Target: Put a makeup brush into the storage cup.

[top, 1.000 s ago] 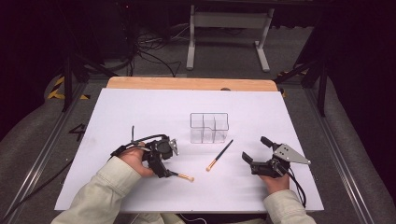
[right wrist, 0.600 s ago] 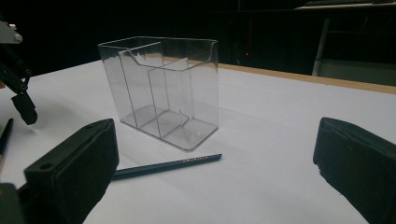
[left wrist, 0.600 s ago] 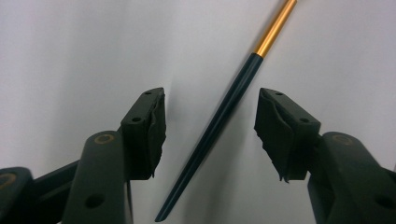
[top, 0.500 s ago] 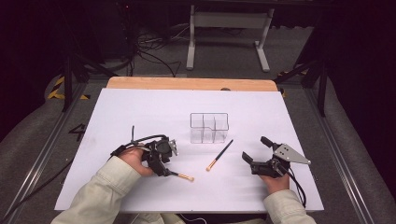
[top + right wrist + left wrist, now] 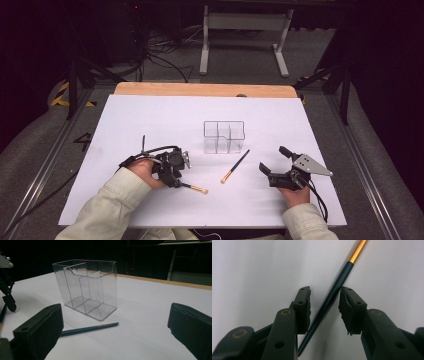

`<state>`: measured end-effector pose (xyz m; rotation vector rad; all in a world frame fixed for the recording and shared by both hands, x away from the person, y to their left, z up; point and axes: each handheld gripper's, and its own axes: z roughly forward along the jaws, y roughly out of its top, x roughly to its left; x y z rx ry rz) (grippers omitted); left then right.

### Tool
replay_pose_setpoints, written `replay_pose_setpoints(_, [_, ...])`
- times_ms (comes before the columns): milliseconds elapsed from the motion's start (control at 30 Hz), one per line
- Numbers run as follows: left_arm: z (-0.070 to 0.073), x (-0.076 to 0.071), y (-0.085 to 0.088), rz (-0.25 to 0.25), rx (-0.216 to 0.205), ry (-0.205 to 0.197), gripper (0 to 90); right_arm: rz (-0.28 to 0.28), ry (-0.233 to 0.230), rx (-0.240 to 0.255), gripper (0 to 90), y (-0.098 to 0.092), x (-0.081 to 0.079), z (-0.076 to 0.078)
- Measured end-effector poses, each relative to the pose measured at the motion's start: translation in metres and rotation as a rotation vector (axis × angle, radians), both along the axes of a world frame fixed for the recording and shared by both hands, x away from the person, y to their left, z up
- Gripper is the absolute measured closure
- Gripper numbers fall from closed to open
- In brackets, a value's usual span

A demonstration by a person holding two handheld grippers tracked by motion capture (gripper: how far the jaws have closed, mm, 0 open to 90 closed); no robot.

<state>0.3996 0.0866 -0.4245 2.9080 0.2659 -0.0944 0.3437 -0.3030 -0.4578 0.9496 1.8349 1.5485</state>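
Observation:
A dark-handled brush [image 5: 329, 300] with a gold ferrule [image 5: 192, 187] lies on the white table near the left hand. My left gripper [image 5: 325, 291] points down at it and straddles the handle. Its jaws have just been closing, and slim gaps still show beside the handle, so it is open. The same gripper [image 5: 177, 180] appears in the high view. A second brush [image 5: 236, 166] lies slanted in front of a clear plastic organizer [image 5: 223, 136]. At the right, my right gripper [image 5: 273, 159] rests open and empty, facing the organizer [image 5: 85, 287] and that brush [image 5: 90, 328].
The white sheet [image 5: 150, 120] covers the table, with a wooden edge [image 5: 200, 90] at the far side. A metal stand [image 5: 245, 30] and cables are on the floor beyond. A black cable [image 5: 145, 150] trails from the left gripper.

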Motion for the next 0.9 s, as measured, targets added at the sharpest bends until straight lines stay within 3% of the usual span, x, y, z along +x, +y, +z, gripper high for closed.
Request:
replay_pose_setpoints(333, [-0.0002, -0.0027, -0.0021, 0.000, 0.027, -0.039, 72.3, 0.000, 0.000, -0.001, 0.9, 0.0001, 0.0000, 0.0000])
replay_pose_setpoints(500, [-0.0001, -0.0031, -0.0021, 0.013, 0.029, -0.040, 75.0, -0.002, 0.001, 0.001, 1.1, 0.0000, 0.0000, 0.0000])
replay_pose_setpoints(600, [0.0000, -0.0033, -0.0020, 0.015, 0.035, -0.042, 82.4, -0.005, -0.001, 0.003, 1.1, -0.0003, 0.0002, -0.0001])
replay_pose_setpoints(900, [0.0003, -0.0015, -0.0019, 0.020, 0.036, -0.031, 83.0, -0.006, -0.003, -0.002, 1.1, 0.0001, -0.0001, 0.0000])
